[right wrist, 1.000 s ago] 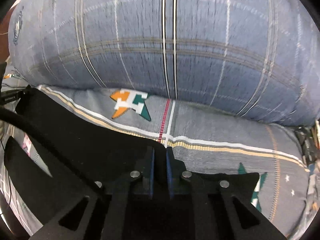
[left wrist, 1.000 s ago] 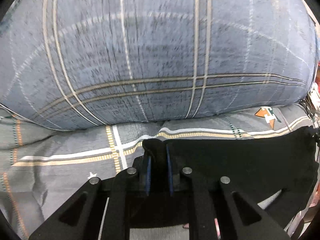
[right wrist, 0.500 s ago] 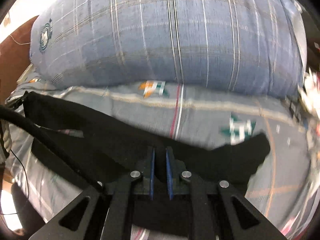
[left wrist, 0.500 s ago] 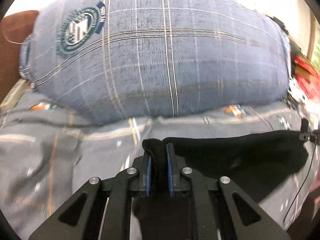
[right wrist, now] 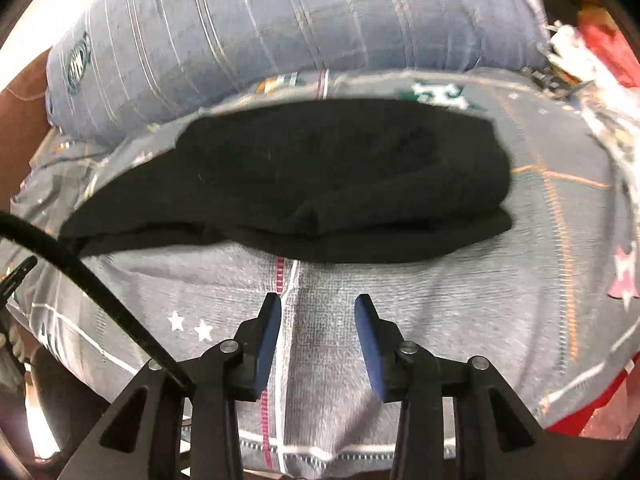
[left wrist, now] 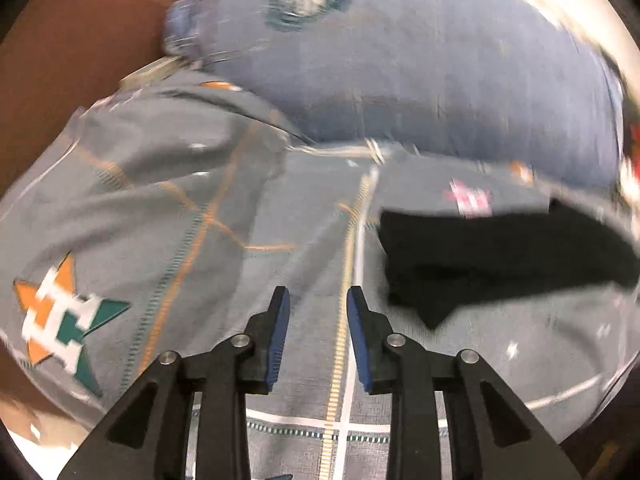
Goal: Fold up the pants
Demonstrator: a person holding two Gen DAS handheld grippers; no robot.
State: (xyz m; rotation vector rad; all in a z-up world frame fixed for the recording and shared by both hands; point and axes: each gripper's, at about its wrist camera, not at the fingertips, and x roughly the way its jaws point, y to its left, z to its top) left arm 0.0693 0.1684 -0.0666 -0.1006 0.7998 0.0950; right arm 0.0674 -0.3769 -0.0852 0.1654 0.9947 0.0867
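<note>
The black pants (right wrist: 320, 184) lie folded in a thick layered bundle on the grey patterned bed sheet (right wrist: 460, 312). In the left wrist view only one end of the pants (left wrist: 480, 264) shows, to the right of my left gripper (left wrist: 318, 300). That gripper's jaws are opening, and only sheet shows between them. My right gripper (right wrist: 318, 306) hovers just in front of the bundle's near edge. Its jaws are opening too, and there is no cloth between its blue pads (right wrist: 368, 336).
A large blue-grey plaid pillow (right wrist: 280, 28) lies behind the pants, and shows blurred as the pillow (left wrist: 400, 80) in the left view. A brown headboard (left wrist: 72, 80) is at the left. A black cable (right wrist: 92, 284) crosses the lower left. Red and white clutter (right wrist: 592, 40) sits at the far right.
Both grippers were shut on the black pants and carried them over the sheet. Now both have let go and pulled back, and the pants lie folded on the bed.
</note>
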